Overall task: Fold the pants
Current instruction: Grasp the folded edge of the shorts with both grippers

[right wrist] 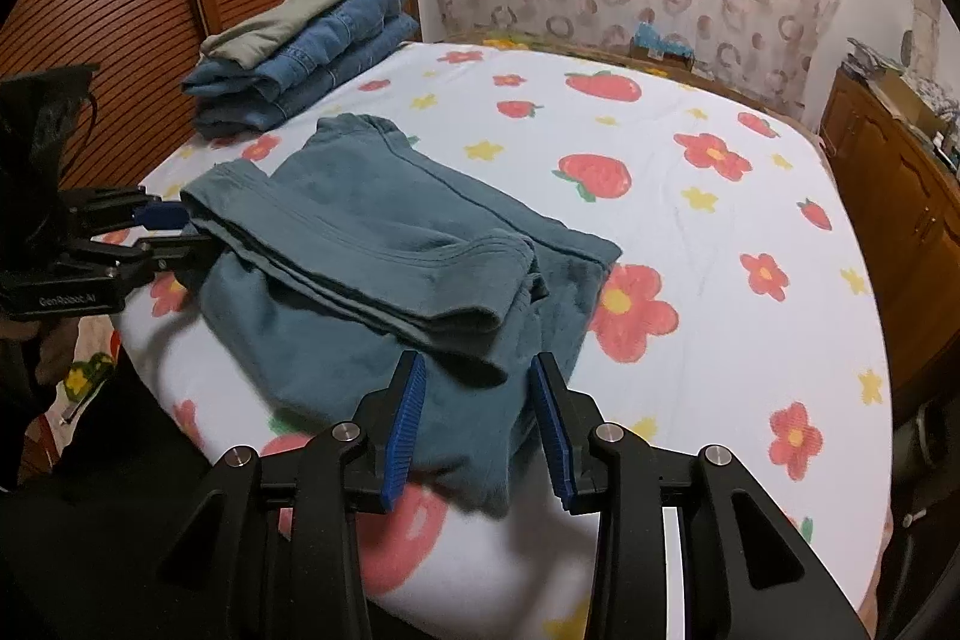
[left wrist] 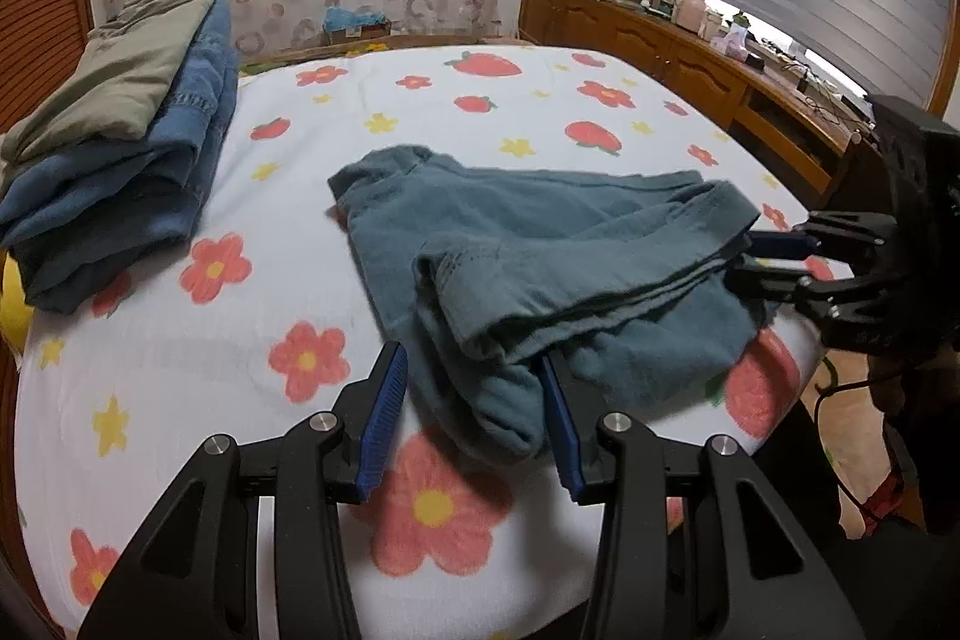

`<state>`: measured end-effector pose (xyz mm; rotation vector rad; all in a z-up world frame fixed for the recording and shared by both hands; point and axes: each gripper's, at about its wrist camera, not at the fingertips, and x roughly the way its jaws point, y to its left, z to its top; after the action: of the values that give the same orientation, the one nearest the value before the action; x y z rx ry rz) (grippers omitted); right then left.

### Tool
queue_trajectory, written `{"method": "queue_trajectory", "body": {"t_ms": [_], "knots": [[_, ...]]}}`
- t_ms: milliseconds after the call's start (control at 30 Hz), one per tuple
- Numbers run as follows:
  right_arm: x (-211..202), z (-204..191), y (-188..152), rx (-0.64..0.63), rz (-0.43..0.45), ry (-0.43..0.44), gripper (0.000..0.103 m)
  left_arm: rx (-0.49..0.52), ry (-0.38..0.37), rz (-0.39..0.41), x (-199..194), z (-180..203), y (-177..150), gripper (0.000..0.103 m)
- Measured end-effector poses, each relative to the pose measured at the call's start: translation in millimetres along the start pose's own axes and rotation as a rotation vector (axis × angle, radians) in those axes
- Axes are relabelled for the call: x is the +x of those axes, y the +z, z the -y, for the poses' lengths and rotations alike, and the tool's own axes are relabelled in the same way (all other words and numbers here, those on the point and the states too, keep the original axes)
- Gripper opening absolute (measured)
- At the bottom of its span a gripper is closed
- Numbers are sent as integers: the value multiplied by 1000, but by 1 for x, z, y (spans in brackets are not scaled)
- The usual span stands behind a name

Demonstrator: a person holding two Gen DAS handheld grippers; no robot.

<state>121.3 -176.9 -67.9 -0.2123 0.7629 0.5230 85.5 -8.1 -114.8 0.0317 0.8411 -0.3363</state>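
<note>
Teal pants [left wrist: 540,250] lie folded over on a flower-print table, with a doubled top layer; they also show in the right wrist view [right wrist: 384,256]. My left gripper [left wrist: 474,382] is open, its jaws on either side of the near fold of the pants. In the right wrist view it [right wrist: 180,229] sits at the left edge of the cloth. My right gripper [right wrist: 477,388] is open around the other near corner of the pants. In the left wrist view it [left wrist: 747,259] touches the right end of the folded layer.
A stack of folded jeans and olive pants [left wrist: 120,124] sits at the table's far left, also in the right wrist view [right wrist: 306,46]. A wooden sideboard [left wrist: 690,58] with clutter runs along the right. The tablecloth [left wrist: 210,352] has flowers and strawberries.
</note>
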Motion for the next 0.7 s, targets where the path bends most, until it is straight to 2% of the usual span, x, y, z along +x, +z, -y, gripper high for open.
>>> {"method": "queue_trajectory", "body": {"t_ms": [367, 533, 700], "knots": [[17, -6, 23, -63, 10, -65, 38, -11, 0, 16, 2, -3, 15, 45], [21, 3, 43, -30, 46, -62, 38, -25, -5, 34, 0, -6, 23, 45], [38, 23, 53, 36, 35, -80, 38, -44, -6, 38, 5, -12, 30, 45]]}}
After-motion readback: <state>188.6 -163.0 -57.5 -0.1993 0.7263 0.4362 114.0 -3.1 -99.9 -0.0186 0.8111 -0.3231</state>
